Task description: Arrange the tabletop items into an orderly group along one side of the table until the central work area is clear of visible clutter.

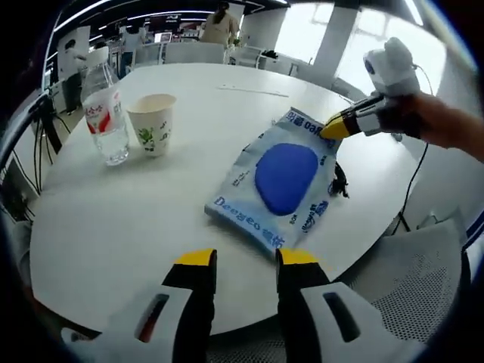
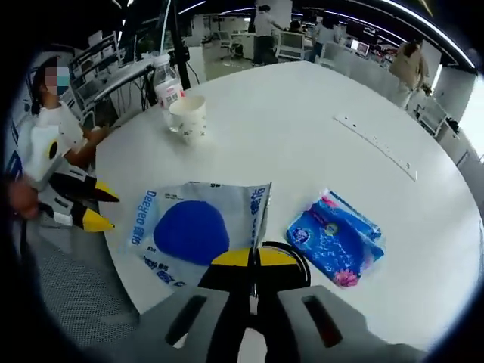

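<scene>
A flat blue-and-white package (image 1: 283,178) lies near the table's edge, in front of my left gripper (image 1: 246,259), whose jaws stand open just short of it. From the right, my right gripper (image 1: 338,127) comes in with its yellow tips closed on the package's far corner. In the right gripper view the package (image 2: 189,227) lies just ahead, its near edge lifted and pinched between my shut right gripper (image 2: 253,259). A blue tissue pack (image 2: 336,238) lies to its right. A clear water bottle (image 1: 106,117) and a paper cup (image 1: 153,121) stand together at the far left.
The round white table (image 1: 113,219) has a thin white strip (image 2: 374,144) lying on its far side. A small black object (image 1: 338,181) sits by the package. A person in white holds the open left gripper (image 2: 97,207) at the table's edge. Office desks stand behind.
</scene>
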